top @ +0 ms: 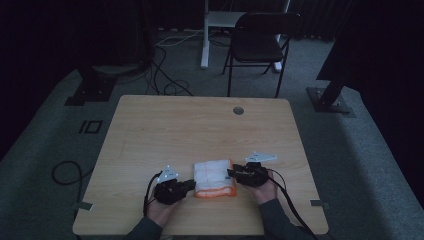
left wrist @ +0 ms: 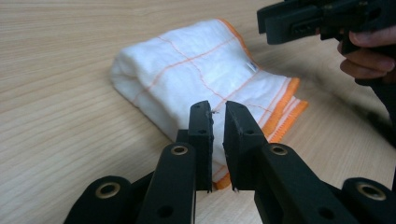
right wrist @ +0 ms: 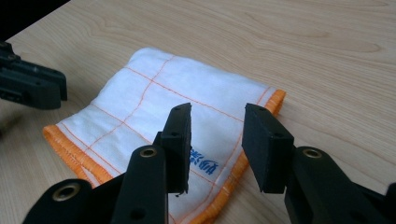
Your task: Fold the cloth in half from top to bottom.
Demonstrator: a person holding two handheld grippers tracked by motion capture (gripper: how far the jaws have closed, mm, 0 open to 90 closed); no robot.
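A folded white towel [top: 214,176] with thin orange lines and an orange hem lies near the table's front edge, between my two grippers. My left gripper [top: 190,185] sits at the towel's left side. In the left gripper view its jaws [left wrist: 218,114] stand almost together, a thin slit between them and nothing in it, just before the towel [left wrist: 196,65]. My right gripper [top: 231,173] is at the towel's right edge. In the right gripper view it [right wrist: 217,114] is open over the towel [right wrist: 187,93], above a blue printed mark. Each gripper view shows the other gripper: the right gripper [left wrist: 264,21], the left gripper [right wrist: 56,88].
The wooden table [top: 200,125] has a round cable hole [top: 238,110] at its far side. A black folding chair [top: 260,40] and a white table leg [top: 204,35] stand beyond it. Cables lie on the grey carpet at the left [top: 67,172].
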